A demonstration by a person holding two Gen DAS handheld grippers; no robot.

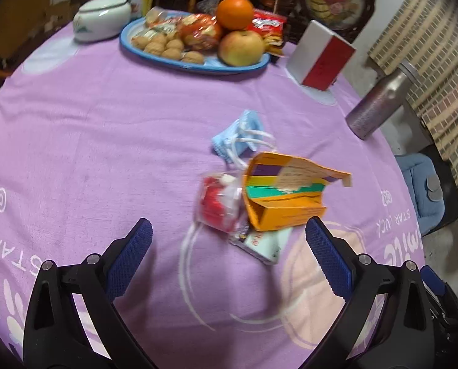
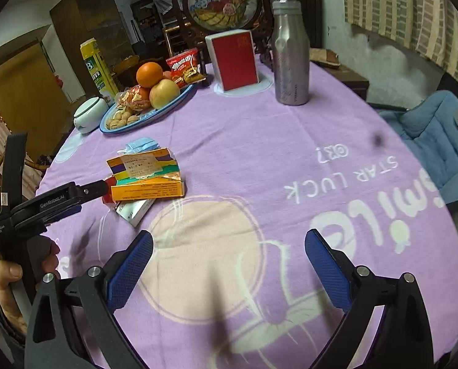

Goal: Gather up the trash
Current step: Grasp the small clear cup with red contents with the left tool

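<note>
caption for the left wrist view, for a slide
Open left gripper approaches an orange carton, red wrapper and blue face mask.

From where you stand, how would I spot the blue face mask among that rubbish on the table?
Start at the purple tablecloth and find the blue plate of fruit and walnuts. Between that plate and the torn orange carton lies the face mask, crumpled, touching the carton's far edge. It is the only soft pale-blue thing in the pile, with white ear loops.
</note>
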